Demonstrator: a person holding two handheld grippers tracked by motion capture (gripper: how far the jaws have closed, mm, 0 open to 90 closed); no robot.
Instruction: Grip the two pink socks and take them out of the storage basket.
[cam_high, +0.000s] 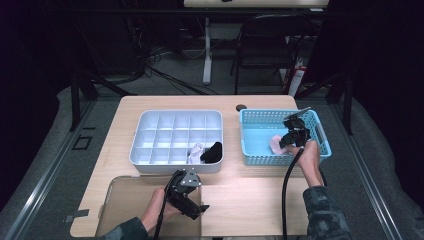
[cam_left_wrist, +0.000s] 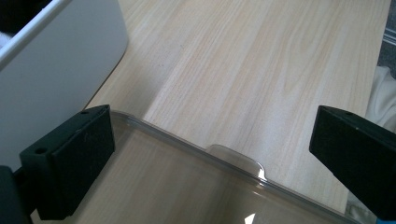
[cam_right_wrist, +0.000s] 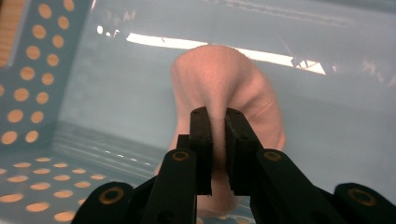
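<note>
A pink cloth (cam_right_wrist: 224, 79) lies on the floor of the blue perforated basket (cam_high: 252, 132), and my right gripper (cam_right_wrist: 218, 116) is shut on a fold of it, jaws pinching the fabric. In the high view the right gripper (cam_high: 290, 139) reaches down into the basket over the pink cloth (cam_high: 274, 145). My left gripper (cam_high: 192, 209) rests near the front of the table with its jaws wide apart and nothing between them. In the left gripper view those jaws frame the edge of a clear plastic lid (cam_left_wrist: 233, 161) on the wood.
A white divided tray (cam_high: 150, 122) sits mid-table, holding a white item (cam_high: 195, 151) and a black item (cam_high: 213, 151) in its front compartments. The clear lid (cam_high: 125, 200) lies at the front left. A chair and a desk leg stand beyond the table.
</note>
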